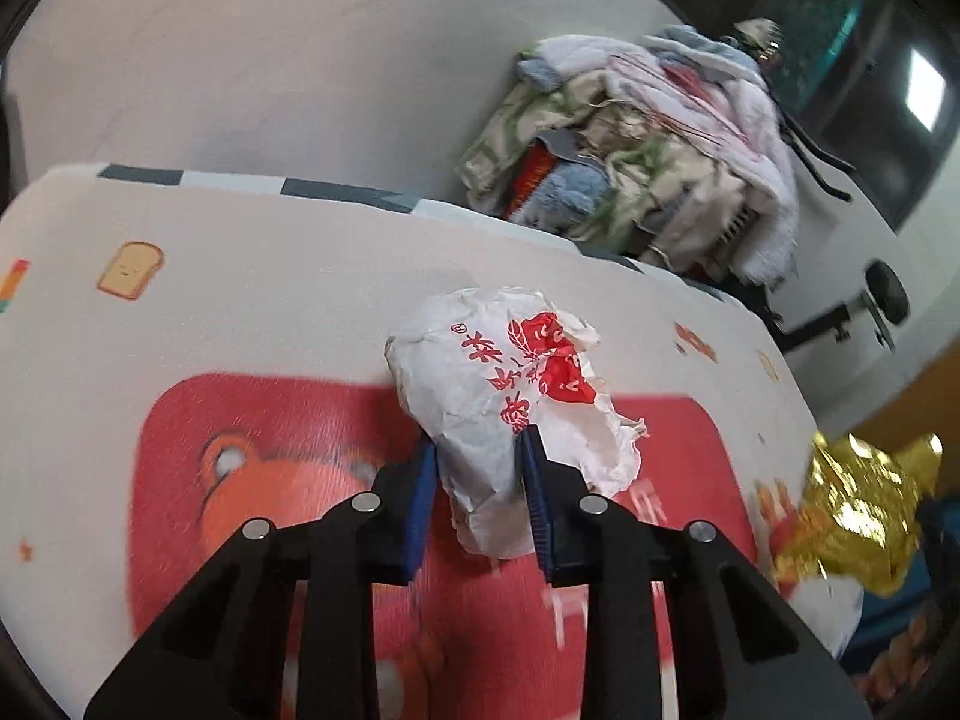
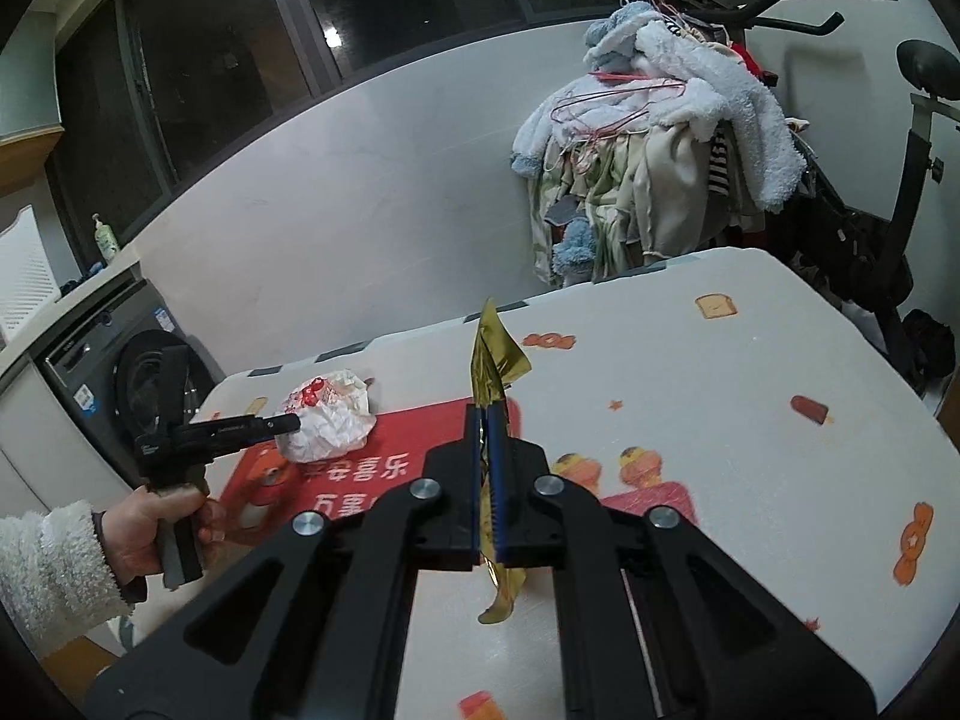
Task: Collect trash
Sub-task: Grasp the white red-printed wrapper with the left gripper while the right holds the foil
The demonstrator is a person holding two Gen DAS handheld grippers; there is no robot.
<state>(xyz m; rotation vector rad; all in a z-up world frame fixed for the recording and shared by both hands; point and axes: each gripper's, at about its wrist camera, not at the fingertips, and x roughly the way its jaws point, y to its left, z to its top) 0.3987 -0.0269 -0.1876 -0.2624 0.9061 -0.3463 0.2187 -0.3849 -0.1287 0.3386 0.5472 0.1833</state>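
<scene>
A crumpled white paper wrapper (image 1: pixel 510 372) with red print lies on the table's cartoon cloth (image 1: pixel 270 300), at the top edge of its red bear patch. My left gripper (image 1: pixel 478 441) has its blue pads pressed into the wrapper's near end. In the right wrist view, the same wrapper (image 2: pixel 333 414) sits at the tip of the left gripper (image 2: pixel 288 423), which a hand (image 2: pixel 156 516) in a fluffy white sleeve holds. My right gripper (image 2: pixel 487 411) is shut on a gold foil wrapper (image 2: pixel 495 354), lifted off the table (image 2: pixel 720 390). The foil (image 1: pixel 858 510) also shows at the right of the left wrist view.
A rack heaped with clothes (image 2: pixel 648 150) stands behind the table's far edge, an exercise bike (image 2: pixel 900 210) to its right. A washing machine (image 2: pixel 120 384) is under a counter on the left, with a bottle (image 2: pixel 105 237) on top. White wall behind.
</scene>
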